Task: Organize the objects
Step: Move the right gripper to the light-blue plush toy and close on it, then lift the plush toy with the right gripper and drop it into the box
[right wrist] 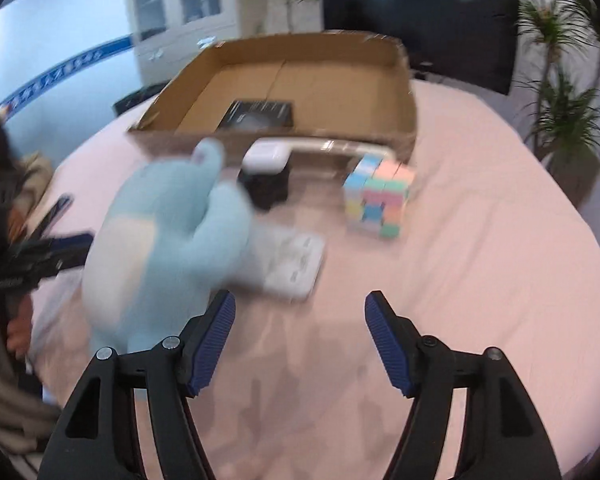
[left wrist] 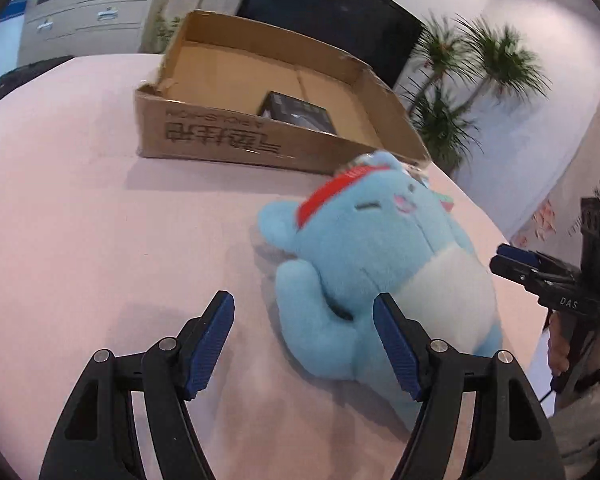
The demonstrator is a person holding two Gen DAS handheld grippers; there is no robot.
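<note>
A light-blue plush toy (left wrist: 380,256) with a red headband lies on the pink table (left wrist: 80,208). My left gripper (left wrist: 303,302) is open just in front of it; one plush arm lies between the fingers, and the right finger (left wrist: 396,340) overlaps the plush body. In the right wrist view the plush (right wrist: 160,240) is blurred, to the left of my right gripper (right wrist: 299,304), which is open with only table between its fingers. An open cardboard box (left wrist: 220,142) at the back holds a black box (left wrist: 296,114). My right gripper (left wrist: 516,258) also shows at the right edge.
In front of the cardboard box (right wrist: 400,92) stand a pastel puzzle cube (right wrist: 380,196) and a white case (right wrist: 266,156) on a small black box (right wrist: 266,190). A flat white device (right wrist: 296,266) lies beside the plush. A person sits at the left. Potted plants (left wrist: 468,80) stand behind.
</note>
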